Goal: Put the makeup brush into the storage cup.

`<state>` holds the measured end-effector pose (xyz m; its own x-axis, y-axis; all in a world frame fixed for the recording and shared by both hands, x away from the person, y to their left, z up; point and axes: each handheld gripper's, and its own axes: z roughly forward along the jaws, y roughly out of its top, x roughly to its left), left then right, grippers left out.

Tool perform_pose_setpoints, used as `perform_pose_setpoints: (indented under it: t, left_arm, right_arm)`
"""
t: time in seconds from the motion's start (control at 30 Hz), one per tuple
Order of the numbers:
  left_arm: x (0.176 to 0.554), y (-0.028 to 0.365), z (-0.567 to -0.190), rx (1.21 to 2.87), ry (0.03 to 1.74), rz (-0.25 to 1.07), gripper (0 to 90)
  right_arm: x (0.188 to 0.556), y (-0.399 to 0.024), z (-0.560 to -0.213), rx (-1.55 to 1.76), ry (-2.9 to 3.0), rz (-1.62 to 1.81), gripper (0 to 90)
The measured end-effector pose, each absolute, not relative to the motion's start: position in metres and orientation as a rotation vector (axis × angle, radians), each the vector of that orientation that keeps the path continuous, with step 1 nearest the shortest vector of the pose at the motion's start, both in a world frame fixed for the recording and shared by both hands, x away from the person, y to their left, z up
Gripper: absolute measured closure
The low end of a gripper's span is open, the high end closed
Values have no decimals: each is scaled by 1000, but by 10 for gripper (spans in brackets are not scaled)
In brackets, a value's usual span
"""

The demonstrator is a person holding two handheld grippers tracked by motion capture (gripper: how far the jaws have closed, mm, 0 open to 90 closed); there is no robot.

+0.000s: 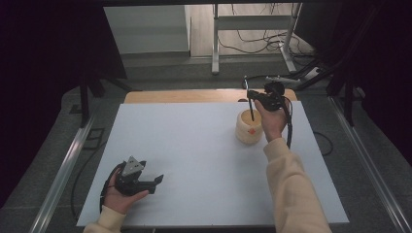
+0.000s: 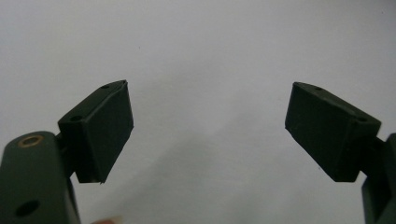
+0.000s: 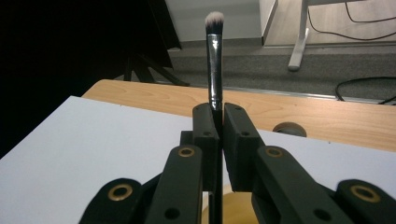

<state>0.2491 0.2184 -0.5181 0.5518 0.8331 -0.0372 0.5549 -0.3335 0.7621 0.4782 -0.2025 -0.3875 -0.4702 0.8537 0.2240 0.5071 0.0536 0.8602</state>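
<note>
Right tongs [image 3: 218, 122] pinch a slim black-handled makeup brush with silver ferrule and white-tipped bristles [image 3: 214, 60], held upright, handle end down inside the round pale wooden cup [image 1: 248, 128] on the white tabletop [image 1: 194, 145]. Left tongs [image 2: 208, 130] spread wide, nothing between them, over bare tabletop near the front-left corner.

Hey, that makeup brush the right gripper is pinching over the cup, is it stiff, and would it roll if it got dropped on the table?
The makeup brush probably stays stiff: it stands straight above the right gripper. Its thin round handle looks apt to roll on the flat white table. The shiny metal ferrule may be slippery; the soft tip would bend.
</note>
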Motion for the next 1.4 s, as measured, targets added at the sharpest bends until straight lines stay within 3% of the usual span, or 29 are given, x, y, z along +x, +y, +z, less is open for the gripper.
perform_pose_setpoints:
  t: [0.83, 1.4]
  left_arm:
    - [249, 220, -518, 2032, 1115, 471, 154]
    - [249, 219, -518, 2036, 1113, 472, 154]
  right_arm:
    - [494, -207, -398, 1382, 1933, 1379, 833]
    - [495, -205, -422, 1355, 1911, 1389, 832]
